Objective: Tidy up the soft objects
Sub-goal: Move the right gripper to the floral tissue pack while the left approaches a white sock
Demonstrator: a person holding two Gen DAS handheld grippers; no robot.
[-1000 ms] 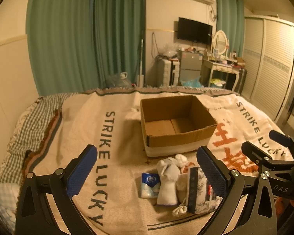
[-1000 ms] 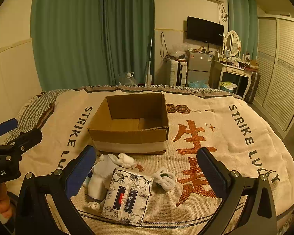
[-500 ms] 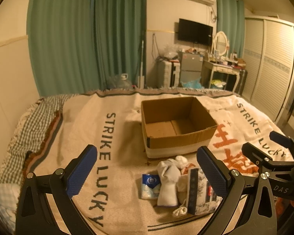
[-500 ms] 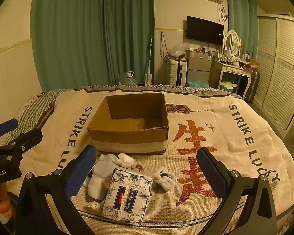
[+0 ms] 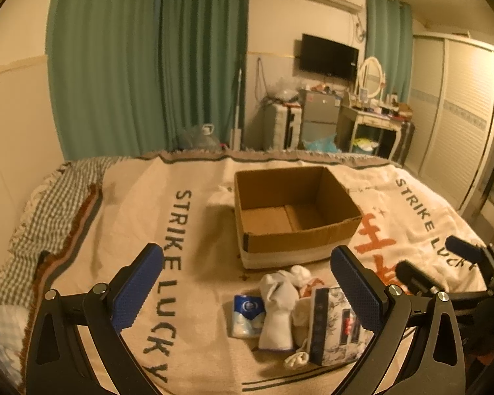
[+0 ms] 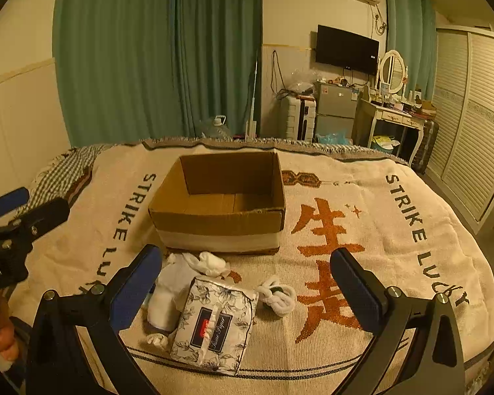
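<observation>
Cardboard box (image 6: 220, 202) on blanket (image 6: 378, 230), we see tissue pack (image 6: 215, 324) and socks (image 6: 181, 276) just before box, left gripper (image 5: 247, 291) spread wide, right gripper (image 6: 247, 288) spread wide.

In the left wrist view we lose the right half of the floral tissue pack (image 5: 332, 326) behind a blue pad of the left claw (image 5: 247, 283). The small blue packet (image 5: 247, 311) carries a logo too blurred to read. In the right wrist view that packet is almost wholly hidden behind the white socks (image 6: 168, 289) and a pad of the right claw (image 6: 247, 283). The left claw's (image 6: 16, 210) body is cut off by the frame edge.
</observation>
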